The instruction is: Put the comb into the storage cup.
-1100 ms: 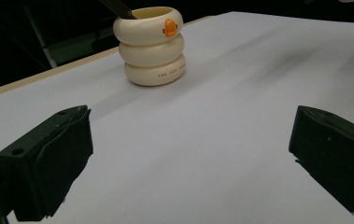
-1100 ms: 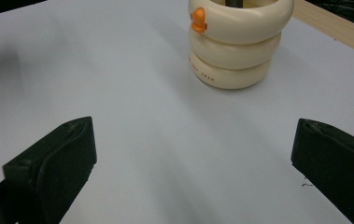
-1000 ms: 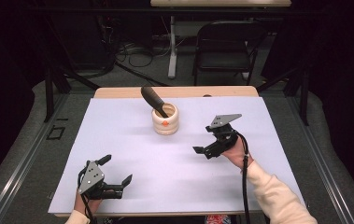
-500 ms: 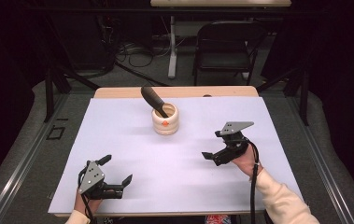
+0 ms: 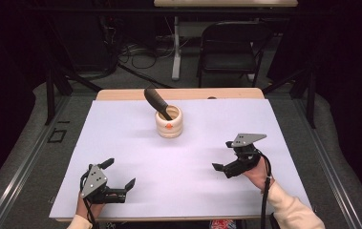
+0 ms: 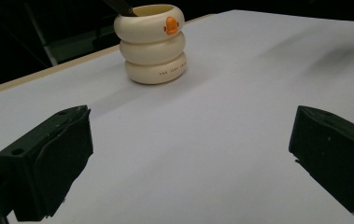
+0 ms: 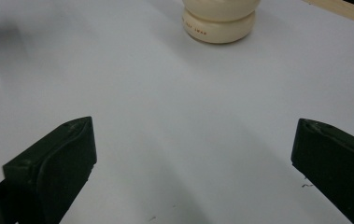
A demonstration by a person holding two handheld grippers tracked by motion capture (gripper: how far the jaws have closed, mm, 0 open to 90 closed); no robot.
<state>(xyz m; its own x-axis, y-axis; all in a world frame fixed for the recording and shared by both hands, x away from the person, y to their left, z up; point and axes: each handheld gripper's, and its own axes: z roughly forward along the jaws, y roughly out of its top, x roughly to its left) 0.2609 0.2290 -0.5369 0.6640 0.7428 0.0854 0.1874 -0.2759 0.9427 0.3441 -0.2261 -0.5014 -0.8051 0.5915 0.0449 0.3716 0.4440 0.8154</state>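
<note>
Both my left gripper (image 5: 117,180) and right gripper (image 5: 227,157) gape empty; reaching ahead carelessly could topple the cup (image 5: 168,122) holding a leaning black tool (image 5: 156,102).

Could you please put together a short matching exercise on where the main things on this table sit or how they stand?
Things:
1. cream holder
2. black utensil
3. left gripper
4. right gripper

Places or states:
A. near the front left corner of the white table cover, jaws apart
B. stands in the holder, leaning toward the far left
C. toward the far edge, near the middle
D. on the right side, jaws apart, nothing between them

Pairs: 1-C, 2-B, 3-A, 4-D
</note>
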